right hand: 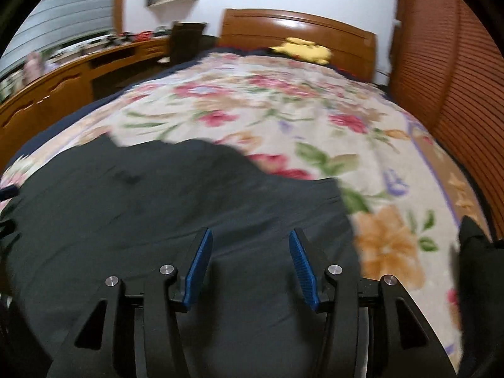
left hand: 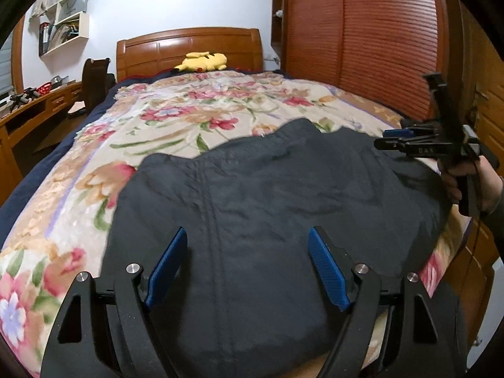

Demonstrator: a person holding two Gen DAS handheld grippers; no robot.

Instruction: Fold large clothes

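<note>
- Nearest me, my left tongs (left hand: 245, 242) stand wide over the near part of the dark garment (left hand: 267, 195), nothing between the blue pads (left hand: 165, 267).
- Whether those pads touch the cloth I cannot tell; they look to hang just above it.
- Across on the right, my right tongs (right hand: 250, 261) stand partly apart, with nothing pinched; only dark cloth shows beyond the gap.
- From the left view I see the right tongs side-on at the garment's far right edge, my hand (left hand: 472, 186) on the grip and a sleeve cut off by the frame.
- Small white marks sit on that tool's body; they might be letters, but I cannot read them.
- The garment lies flat on the floral blanket (left hand: 189, 107), on the near half of the bed, with its near hem hidden behind my tongs.
- A long seam or zip runs near to far down its middle; which it is I cannot tell.
- The right view is smeared, so the garment's edges and folds there are hard to make out.
- At the far end a yellow plush toy (left hand: 203, 61) rests against the wooden headboard (left hand: 189, 47).
- Far left stand a desk (left hand: 37, 107) and wall shelves (left hand: 64, 28); nothing on them can be read.
- On the right a slatted wooden wardrobe (left hand: 362, 31) runs out of frame.
</note>
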